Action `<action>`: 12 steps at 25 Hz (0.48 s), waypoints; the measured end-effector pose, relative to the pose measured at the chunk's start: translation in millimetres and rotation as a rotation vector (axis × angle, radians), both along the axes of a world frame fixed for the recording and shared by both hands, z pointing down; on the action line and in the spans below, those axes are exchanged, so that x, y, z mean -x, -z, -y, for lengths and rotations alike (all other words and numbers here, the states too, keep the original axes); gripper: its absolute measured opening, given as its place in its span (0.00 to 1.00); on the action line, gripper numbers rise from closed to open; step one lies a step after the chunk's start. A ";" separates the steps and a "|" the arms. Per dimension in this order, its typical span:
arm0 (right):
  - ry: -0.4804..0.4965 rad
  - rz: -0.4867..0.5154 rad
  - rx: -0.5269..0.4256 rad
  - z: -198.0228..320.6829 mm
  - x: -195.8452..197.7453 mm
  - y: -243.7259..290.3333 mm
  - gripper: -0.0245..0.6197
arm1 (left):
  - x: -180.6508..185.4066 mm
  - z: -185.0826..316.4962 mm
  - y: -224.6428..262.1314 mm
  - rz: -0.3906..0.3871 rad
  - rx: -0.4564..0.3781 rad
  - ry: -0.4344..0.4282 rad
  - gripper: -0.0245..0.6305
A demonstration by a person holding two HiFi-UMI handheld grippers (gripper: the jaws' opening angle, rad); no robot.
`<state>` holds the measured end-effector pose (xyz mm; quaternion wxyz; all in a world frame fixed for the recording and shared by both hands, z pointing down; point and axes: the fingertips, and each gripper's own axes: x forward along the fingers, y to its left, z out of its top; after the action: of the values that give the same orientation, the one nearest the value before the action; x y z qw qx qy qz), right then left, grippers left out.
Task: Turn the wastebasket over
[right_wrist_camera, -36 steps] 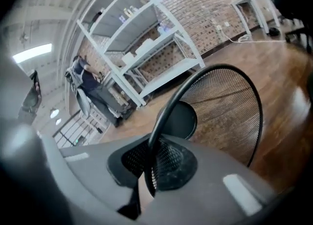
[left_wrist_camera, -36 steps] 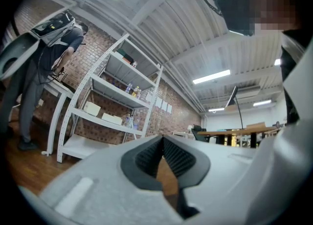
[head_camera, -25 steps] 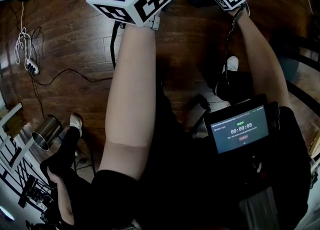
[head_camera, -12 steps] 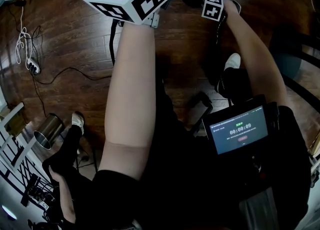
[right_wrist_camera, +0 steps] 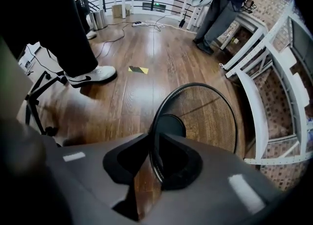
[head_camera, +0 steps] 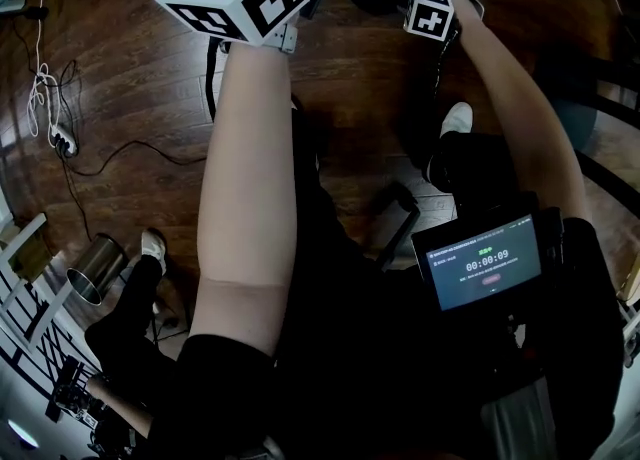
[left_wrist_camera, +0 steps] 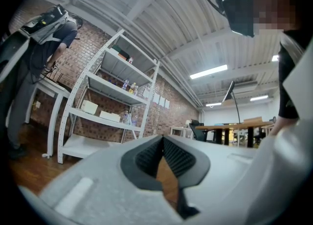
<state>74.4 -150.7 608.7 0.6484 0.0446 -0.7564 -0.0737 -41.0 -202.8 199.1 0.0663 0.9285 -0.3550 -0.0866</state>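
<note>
Black mesh wastebasket (right_wrist_camera: 205, 116), mouth up on the wooden floor (right_wrist_camera: 146, 57). Its wire rim runs between the jaws of the right gripper (right_wrist_camera: 155, 141), which have just been opening and stand slightly apart, not clamping it. The left gripper (left_wrist_camera: 163, 143), well away from the wastebasket, has its jaw tips together and holds nothing. A white shelving frame (right_wrist_camera: 254, 101) stands just beside the wastebasket, and a white shoe (right_wrist_camera: 93, 75) is near it.

Left gripper (left_wrist_camera: 162, 138) at lower centre, jaw tips together, nothing between them. White shelf rack (left_wrist_camera: 110, 72) centre left, against brick wall (left_wrist_camera: 80, 55). Person (left_wrist_camera: 34, 53) wearing backpack, upper left. Ceiling strip light (left_wrist_camera: 209, 71) right of centre.
</note>
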 end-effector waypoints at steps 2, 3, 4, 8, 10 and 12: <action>-0.002 0.035 -0.033 -1.8 -8.3 26.3 0.16 | -2.2 -1.2 2.1 -0.002 0.002 0.008 0.04; -0.018 0.075 -0.056 -0.3 -10.7 44.0 0.15 | -3.2 -1.1 5.3 -0.004 0.001 0.016 0.04; -0.050 0.137 -0.083 3.2 -10.2 64.9 0.15 | -4.7 -0.9 7.8 -0.003 0.000 0.021 0.04; -0.332 0.581 -0.192 32.1 -9.3 182.9 0.08 | -23.1 -0.9 5.7 0.026 -0.001 -0.004 0.04; -0.500 0.847 -0.198 42.7 -16.3 255.0 0.08 | -33.5 -2.3 1.7 0.045 -0.001 -0.027 0.04; -0.617 1.077 -0.197 41.1 -22.1 316.1 0.08 | -40.0 -5.6 -8.1 0.070 0.000 -0.046 0.04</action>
<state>96.5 -191.8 292.6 0.1609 0.3510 -0.9189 0.0803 -1.0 -197.2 207.3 0.0558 0.9388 -0.3357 -0.0527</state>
